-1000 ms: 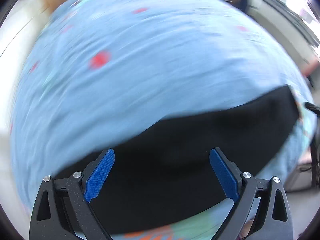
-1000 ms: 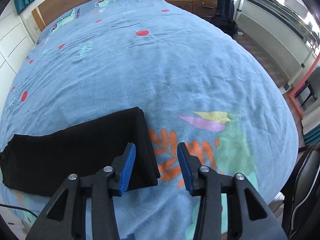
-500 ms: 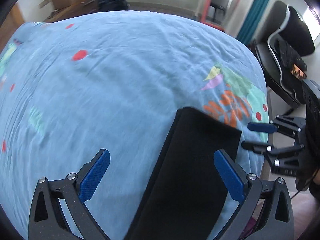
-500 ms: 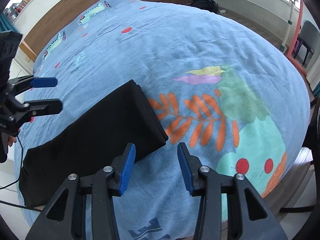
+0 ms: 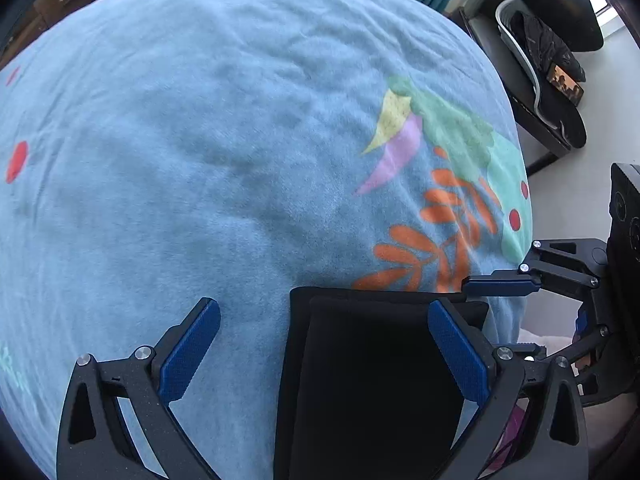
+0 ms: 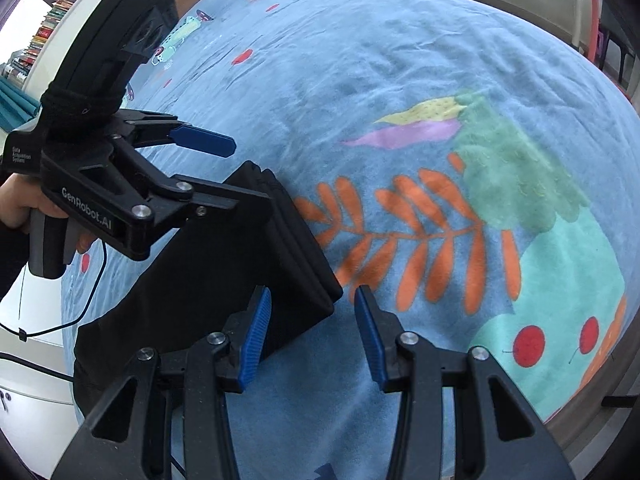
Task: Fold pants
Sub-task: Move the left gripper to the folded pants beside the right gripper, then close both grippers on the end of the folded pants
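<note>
Right wrist view shows you the blue bedspread (image 6: 360, 100) with its orange leaf print, and on it the black pants (image 6: 224, 280) lie folded in a long strip near the bed's edge at your side, the layered end pointing to the leaf print. Your left gripper (image 5: 324, 354) is spread wide above this end, holding nothing. Your right gripper (image 6: 310, 334) is also spread, the corner of the pants just before its fingertips.
</note>
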`<state>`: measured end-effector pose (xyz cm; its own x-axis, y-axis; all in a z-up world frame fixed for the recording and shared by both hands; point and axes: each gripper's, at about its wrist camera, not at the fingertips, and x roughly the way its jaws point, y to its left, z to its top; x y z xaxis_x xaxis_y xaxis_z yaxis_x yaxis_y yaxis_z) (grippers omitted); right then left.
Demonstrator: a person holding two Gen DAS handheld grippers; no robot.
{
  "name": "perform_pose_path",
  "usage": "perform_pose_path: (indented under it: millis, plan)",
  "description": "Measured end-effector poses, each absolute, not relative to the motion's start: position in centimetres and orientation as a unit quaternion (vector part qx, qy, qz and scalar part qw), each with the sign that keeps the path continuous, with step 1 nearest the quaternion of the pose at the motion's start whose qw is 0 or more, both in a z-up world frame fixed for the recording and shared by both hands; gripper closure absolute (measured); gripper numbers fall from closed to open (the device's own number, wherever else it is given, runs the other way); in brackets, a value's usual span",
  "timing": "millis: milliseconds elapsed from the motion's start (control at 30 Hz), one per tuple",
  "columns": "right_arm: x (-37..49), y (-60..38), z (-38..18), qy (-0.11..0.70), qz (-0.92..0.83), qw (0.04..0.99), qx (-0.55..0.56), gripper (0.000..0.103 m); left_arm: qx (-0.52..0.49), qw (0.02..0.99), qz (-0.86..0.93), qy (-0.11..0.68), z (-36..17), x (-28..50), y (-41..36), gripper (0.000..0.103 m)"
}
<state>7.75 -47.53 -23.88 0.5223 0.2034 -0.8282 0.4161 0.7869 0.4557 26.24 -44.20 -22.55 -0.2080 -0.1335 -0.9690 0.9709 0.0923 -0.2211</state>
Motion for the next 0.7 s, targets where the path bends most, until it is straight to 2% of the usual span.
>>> perform_pose_path:
  millis: [267,400,500,633,700]
  plan:
    - [9.4,-47.6,-25.5,0.487,-0.043,0.805,0.335,0.074,0.406,0.464,-0.56,0.553,-24.2,27.0,-44.4,0.001]
    - [10.1,-48.1,-26.4,0.491,-0.033,0.798,0.347,0.08,0.406,0.451,-0.569,0.554,-23.8,27.2,-44.5,0.002]
    - [10.2,-48.4,-26.5,0.491,-0.027,0.798,0.35,0.081,0.408,0.435,-0.582,0.553,-23.8,26.8,-44.7,0.006]
    - [10.0,-48.6,-26.4,0.485,-0.029,0.798,0.357,0.082,0.395,0.416,-0.604,0.554,-23.3,25.9,-45.4,0.034]
    - [9.5,-48.9,-26.1,0.476,-0.028,0.803,0.357,0.082,0.403,0.413,-0.602,0.552,-23.4,25.6,-45.8,0.034]
